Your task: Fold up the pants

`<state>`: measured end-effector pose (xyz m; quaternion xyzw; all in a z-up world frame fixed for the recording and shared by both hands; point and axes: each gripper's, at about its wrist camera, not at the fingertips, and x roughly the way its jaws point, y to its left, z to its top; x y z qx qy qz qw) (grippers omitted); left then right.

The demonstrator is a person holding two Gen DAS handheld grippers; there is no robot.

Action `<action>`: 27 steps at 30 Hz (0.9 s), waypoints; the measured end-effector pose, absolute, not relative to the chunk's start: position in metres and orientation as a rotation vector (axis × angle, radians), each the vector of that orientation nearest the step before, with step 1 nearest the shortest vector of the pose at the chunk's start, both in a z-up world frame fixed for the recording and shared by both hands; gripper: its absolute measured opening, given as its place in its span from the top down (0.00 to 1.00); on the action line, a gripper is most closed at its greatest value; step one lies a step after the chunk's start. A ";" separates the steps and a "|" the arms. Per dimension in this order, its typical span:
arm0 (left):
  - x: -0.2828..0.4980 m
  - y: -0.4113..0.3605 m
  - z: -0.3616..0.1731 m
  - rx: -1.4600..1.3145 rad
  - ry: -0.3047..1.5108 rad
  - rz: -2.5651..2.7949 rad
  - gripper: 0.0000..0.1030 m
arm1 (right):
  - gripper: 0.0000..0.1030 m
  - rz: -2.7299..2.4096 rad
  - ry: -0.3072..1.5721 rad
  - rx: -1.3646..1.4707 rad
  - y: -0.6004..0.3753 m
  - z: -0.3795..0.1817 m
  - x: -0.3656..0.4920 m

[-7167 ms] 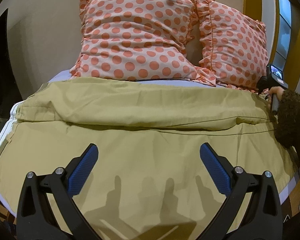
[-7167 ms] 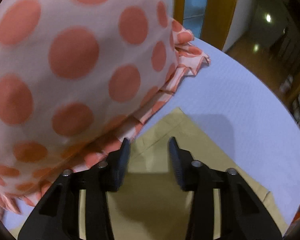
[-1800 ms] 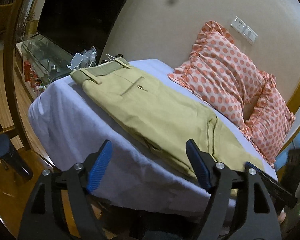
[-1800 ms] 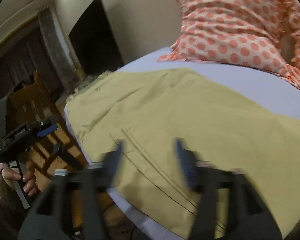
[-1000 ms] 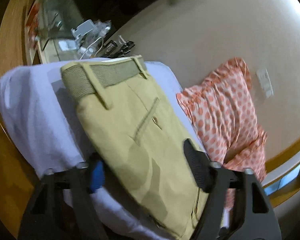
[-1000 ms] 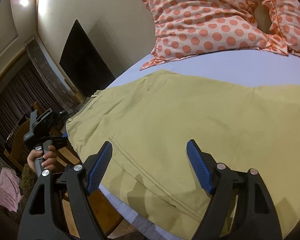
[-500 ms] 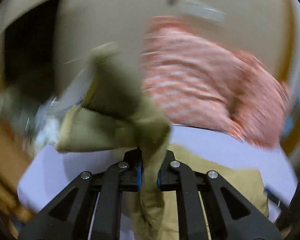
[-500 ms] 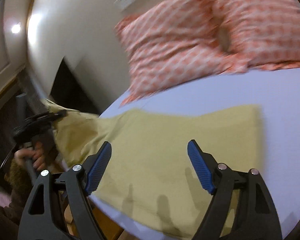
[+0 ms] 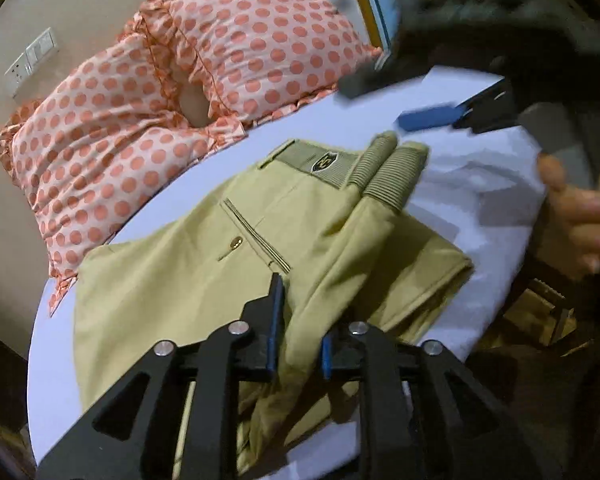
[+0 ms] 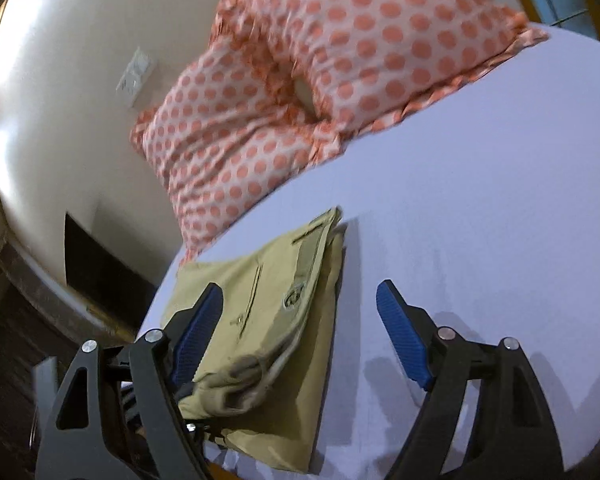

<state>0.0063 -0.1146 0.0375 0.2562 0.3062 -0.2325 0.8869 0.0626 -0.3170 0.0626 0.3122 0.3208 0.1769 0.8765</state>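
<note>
Khaki pants (image 9: 188, 264) lie folded on the white-sheeted bed (image 9: 476, 184), waistband with a dark label toward the far side. My left gripper (image 9: 298, 332) is shut on a bunched fold of the pants near the waistband. In the right wrist view the folded pants (image 10: 276, 320) lie at the bed's left edge. My right gripper (image 10: 300, 328) is open and empty, hovering above the pants' right edge. It also shows blurred in the left wrist view (image 9: 432, 116), beyond the waistband.
Two orange polka-dot pillows (image 9: 148, 92) lean on the wall behind the pants; they also show in the right wrist view (image 10: 320, 80). Bare white sheet (image 10: 480, 220) spreads right of the pants. A wall socket (image 9: 30, 60) sits at upper left.
My left gripper shut on the waistband end and carried it over the legs, halving the pants. My right gripper stayed open and swung toward the folded stack.
</note>
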 end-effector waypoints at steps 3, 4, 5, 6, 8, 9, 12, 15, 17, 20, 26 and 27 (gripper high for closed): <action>-0.008 -0.094 0.063 0.425 0.630 -0.561 0.65 | 0.38 0.406 0.748 0.614 -0.301 0.052 0.081; -0.012 -0.078 0.075 0.370 0.613 -0.574 0.46 | 0.40 0.412 0.786 0.602 -0.296 0.047 0.090; -0.014 -0.071 0.082 0.339 0.596 -0.566 0.33 | 0.43 0.416 0.814 0.593 -0.293 0.044 0.094; -0.011 -0.058 0.091 0.296 0.588 -0.540 0.32 | 0.44 0.418 0.830 0.588 -0.291 0.041 0.098; 0.015 -0.015 0.102 0.159 0.623 -0.452 0.29 | 0.51 0.422 0.876 0.579 -0.285 0.033 0.108; 0.024 0.000 0.103 0.115 0.645 -0.412 0.28 | 0.55 0.441 0.896 0.582 -0.282 0.029 0.112; 0.075 0.057 0.086 -0.032 0.797 -0.278 0.27 | 0.58 0.484 0.908 0.568 -0.276 0.027 0.112; 0.107 0.081 0.062 -0.095 0.918 -0.258 0.28 | 0.59 0.507 0.911 0.620 -0.282 0.023 0.114; 0.119 0.083 0.050 -0.140 0.976 -0.301 0.28 | 0.59 0.532 0.909 0.623 -0.282 0.024 0.113; 0.134 0.079 0.035 -0.183 1.037 -0.361 0.27 | 0.70 0.592 0.923 0.618 -0.275 0.024 0.113; 0.136 0.075 0.045 -0.174 1.018 -0.404 0.86 | 0.86 0.743 0.915 0.774 -0.279 0.022 0.124; 0.138 0.070 0.050 -0.145 1.010 -0.396 0.88 | 0.86 0.743 0.905 0.757 -0.277 0.029 0.129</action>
